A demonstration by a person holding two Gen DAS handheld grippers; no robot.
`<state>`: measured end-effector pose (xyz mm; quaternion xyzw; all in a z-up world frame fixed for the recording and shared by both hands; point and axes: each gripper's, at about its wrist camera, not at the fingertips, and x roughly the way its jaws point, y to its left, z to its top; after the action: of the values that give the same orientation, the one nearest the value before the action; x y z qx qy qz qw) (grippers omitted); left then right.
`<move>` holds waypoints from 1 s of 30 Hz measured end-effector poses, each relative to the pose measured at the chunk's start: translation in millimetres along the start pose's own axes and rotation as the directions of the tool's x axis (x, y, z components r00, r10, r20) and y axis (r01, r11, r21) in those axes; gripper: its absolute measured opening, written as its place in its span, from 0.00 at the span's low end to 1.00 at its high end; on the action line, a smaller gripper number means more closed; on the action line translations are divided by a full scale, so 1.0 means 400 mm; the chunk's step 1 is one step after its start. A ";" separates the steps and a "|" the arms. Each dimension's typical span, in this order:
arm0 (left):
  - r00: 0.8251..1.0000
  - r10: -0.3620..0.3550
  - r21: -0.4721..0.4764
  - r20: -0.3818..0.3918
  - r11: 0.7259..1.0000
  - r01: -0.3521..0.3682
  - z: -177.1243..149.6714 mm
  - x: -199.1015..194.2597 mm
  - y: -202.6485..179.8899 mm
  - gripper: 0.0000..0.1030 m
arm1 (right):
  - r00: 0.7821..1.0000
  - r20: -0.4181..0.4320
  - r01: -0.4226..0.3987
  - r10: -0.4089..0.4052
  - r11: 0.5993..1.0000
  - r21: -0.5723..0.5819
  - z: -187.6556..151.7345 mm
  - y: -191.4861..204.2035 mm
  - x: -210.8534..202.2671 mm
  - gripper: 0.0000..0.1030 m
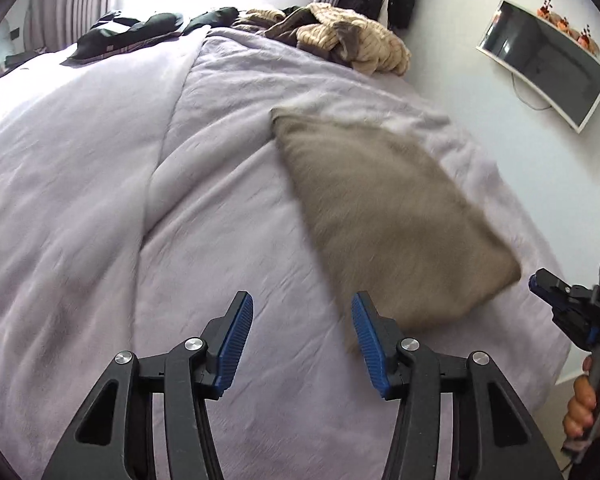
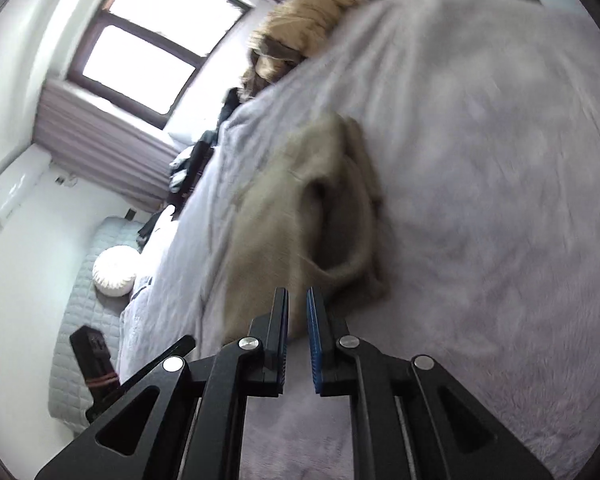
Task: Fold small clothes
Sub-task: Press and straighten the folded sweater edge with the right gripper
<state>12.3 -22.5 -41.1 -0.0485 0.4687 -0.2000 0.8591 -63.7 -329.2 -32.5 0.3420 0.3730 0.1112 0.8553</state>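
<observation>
Bedroom w/ window, lilac bed point(image 1: 100, 184) fills both views; clothes pile point(image 1: 340, 36) heaped at far end. Beige garment point(image 1: 384, 216) is laid on bed's right side, looks folded once, blurred. Left tool point(image 1: 302, 320) is held spread, nothing betw. pads, just beside garment's near edge. Right tool point(image 2: 298, 320) is pressed nearly together, nothing visibly pinched. Next fold judged best done w/ both corners pinched evenly, edges kept aligned, layers not dragged.

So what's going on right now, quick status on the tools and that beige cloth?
Left tool open, empty. Right tool nearly shut, nothing visibly between its pads. Folded beige fabric garment lies flat on lilac fleece bedspread. Nothing in the way.
</observation>
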 end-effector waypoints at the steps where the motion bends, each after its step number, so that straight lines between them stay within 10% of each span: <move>1: 1.000 0.004 0.008 -0.008 1.000 -0.004 0.016 0.013 -0.017 0.52 | 1.000 -0.006 0.007 -0.007 0.999 -0.035 0.014 0.027 0.007 0.12; 10: 0.992 0.020 -0.023 -0.126 0.999 -0.023 0.017 0.161 -0.067 0.59 | 0.950 -0.163 0.261 -0.267 0.964 -0.059 0.025 -0.065 0.153 0.10; 18: 0.991 0.052 0.004 -0.119 0.999 -0.052 0.003 0.144 -0.062 0.69 | 0.970 -0.165 0.187 -0.179 0.982 0.036 0.027 -0.123 0.145 0.02; 22: 0.994 0.061 0.004 -0.089 0.998 -0.061 0.019 0.118 -0.056 0.69 | 0.991 -0.071 0.119 -0.116 0.992 0.039 0.112 -0.087 0.101 0.11; 24: 0.995 0.056 -0.016 -0.077 0.998 -0.058 0.040 0.111 -0.049 0.69 | 0.991 -0.045 0.127 -0.126 0.991 0.029 0.178 -0.075 0.109 0.38; 25: 0.996 0.054 -0.029 -0.070 0.998 -0.056 0.052 0.109 -0.045 0.69 | 0.991 -0.062 0.116 -0.114 0.993 0.030 0.211 -0.076 0.136 0.67; 30: 0.997 0.056 -0.069 -0.057 0.996 -0.060 0.096 0.109 -0.040 0.69 | 0.977 -0.179 0.137 -0.116 0.985 0.107 0.288 -0.141 0.280 0.55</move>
<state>60.1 -58.0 -49.9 -0.0596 0.5001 -0.1593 0.8491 93.1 -378.8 -77.0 0.3571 0.4723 0.0631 0.8034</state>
